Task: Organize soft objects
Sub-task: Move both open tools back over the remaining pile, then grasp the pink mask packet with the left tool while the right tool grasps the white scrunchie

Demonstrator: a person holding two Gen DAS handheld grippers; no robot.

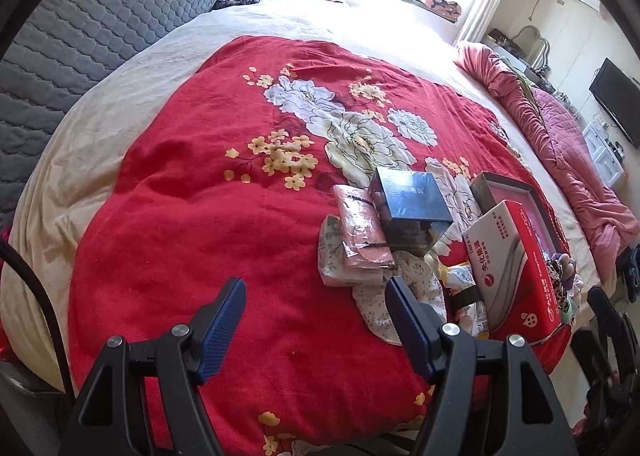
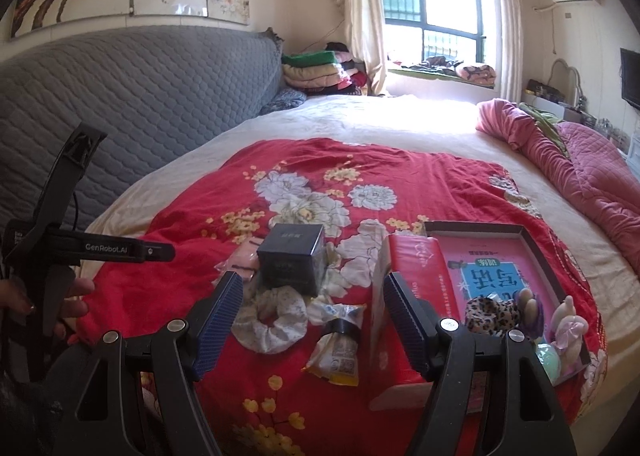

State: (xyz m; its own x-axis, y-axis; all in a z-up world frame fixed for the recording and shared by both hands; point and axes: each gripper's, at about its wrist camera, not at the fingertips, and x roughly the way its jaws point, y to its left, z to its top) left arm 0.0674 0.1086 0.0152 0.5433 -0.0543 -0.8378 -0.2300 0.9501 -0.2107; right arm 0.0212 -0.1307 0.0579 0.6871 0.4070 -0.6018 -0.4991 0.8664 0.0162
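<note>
- The wide bed [image 2: 360,116] carries a cream sheet, and a grey quilted headboard [image 2: 140,88] stands behind it.
- A red cotton cloth with white and yellow flowers [image 1: 192,216] lies spread over the near part of the bed, and all the small things rest on it.
- A crumpled pink quilt [image 2: 580,184] lies along the right side of the bed, well apart from the small things.
- A shallow dark cardboard tray with a pink book inside [image 2: 532,240] holds a leopard-print fabric scrunchie [image 2: 492,310] and pale plush toys [image 2: 566,330] at its near end.
- A red and white cardboard box [image 2: 412,288] lies just beside the tray, on its left.
- A dark blue square box [image 2: 292,256] stands behind a white floral fabric scrunchie [image 2: 272,320].
- A small yellow and white plastic packet [image 2: 336,344] lies between this scrunchie and the red box.
- The left hand-held gripper [image 1: 316,316] is spread and holds nothing.
- The right hand-held gripper [image 2: 312,312] is spread above the white scrunchie and grips nothing.
</note>
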